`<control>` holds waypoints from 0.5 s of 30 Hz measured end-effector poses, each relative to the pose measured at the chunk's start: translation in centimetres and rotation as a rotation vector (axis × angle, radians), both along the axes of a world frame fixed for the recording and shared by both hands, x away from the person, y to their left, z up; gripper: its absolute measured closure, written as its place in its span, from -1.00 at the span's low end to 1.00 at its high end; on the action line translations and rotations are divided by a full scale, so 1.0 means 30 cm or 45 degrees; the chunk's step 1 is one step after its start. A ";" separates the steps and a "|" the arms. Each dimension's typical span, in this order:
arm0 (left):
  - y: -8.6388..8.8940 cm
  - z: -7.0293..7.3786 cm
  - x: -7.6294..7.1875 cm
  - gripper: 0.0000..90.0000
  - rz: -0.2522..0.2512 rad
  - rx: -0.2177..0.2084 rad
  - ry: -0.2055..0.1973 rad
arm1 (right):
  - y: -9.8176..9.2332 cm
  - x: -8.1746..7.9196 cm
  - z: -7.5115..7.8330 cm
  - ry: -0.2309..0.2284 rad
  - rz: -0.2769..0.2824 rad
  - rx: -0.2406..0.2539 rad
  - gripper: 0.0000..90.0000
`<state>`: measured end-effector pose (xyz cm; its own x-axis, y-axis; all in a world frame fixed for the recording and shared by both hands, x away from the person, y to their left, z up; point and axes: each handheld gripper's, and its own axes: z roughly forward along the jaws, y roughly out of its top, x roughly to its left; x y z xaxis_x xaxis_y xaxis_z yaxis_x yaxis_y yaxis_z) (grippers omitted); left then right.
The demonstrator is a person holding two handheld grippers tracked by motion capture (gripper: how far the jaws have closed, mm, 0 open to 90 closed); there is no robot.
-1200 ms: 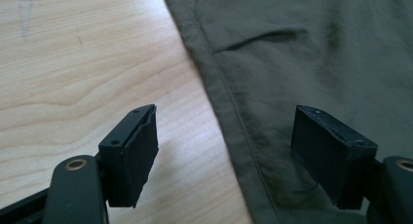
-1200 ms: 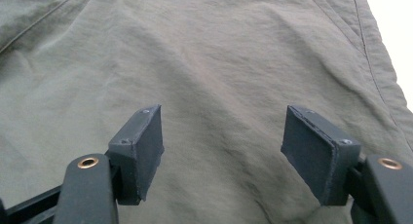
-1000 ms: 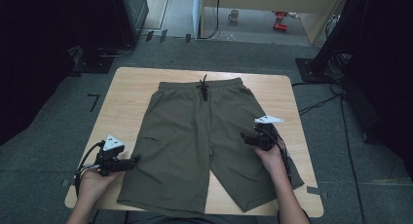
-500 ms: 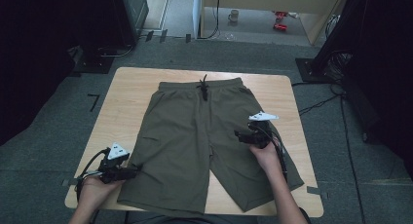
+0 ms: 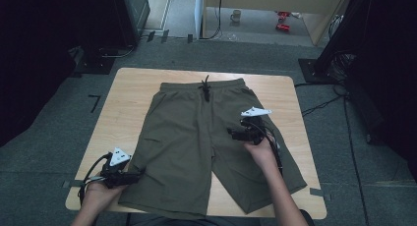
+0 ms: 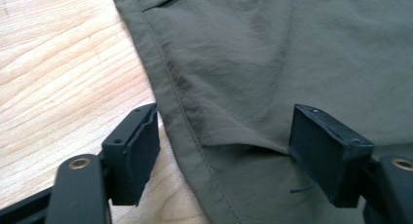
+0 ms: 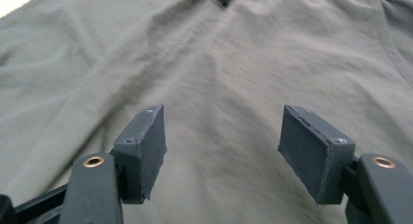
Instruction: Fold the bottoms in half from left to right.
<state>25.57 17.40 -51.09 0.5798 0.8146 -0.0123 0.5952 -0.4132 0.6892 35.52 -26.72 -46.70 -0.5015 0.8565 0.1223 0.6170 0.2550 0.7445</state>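
Shorts (image 5: pixel 196 142) lay flat on the wooden table (image 5: pixel 133 93). The left gripper (image 6: pixel 224 151) had just been opening wider over their side hem, pinching nothing. The right gripper (image 7: pixel 221 146) hung wide apart above the cloth.

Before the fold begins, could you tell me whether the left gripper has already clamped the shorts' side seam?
No, the left gripper is open astride the shorts.

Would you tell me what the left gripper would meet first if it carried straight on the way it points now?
Most likely the outer side hem of the olive shorts: the left gripper has open jaws that straddle that edge on the wooden table, though its height above the cloth is unclear.
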 end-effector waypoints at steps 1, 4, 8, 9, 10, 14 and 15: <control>-0.002 -0.001 0.000 -0.49 -0.008 0.003 0.002 | 0.011 0.002 0.002 0.000 0.007 0.001 -0.26; -0.006 -0.002 -0.001 -0.60 -0.033 0.010 0.006 | 0.043 0.009 0.008 0.002 0.025 -0.009 -0.25; -0.007 -0.002 -0.003 -0.65 -0.040 0.012 0.014 | 0.091 0.024 0.020 0.007 0.054 -0.043 -0.24; -0.010 -0.003 -0.005 -0.65 -0.050 0.025 0.014 | 0.091 0.024 0.020 0.007 0.054 -0.043 -0.24; -0.011 -0.004 -0.005 -0.69 -0.044 0.024 0.014 | 0.099 0.029 0.022 0.010 0.059 -0.055 -0.23; -0.009 -0.007 -0.009 -0.69 -0.041 0.016 0.001 | 0.120 0.052 0.025 0.026 0.048 -0.052 -0.22; -0.008 -0.007 -0.011 -0.69 -0.040 0.016 -0.001 | 0.125 0.058 0.027 0.027 0.050 -0.049 -0.22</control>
<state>25.26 17.15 -51.29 0.6054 0.7959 -0.0020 0.5813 -0.4404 0.6842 37.27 -22.97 -45.90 -0.5324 0.8405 0.1006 0.6213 0.3073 0.7208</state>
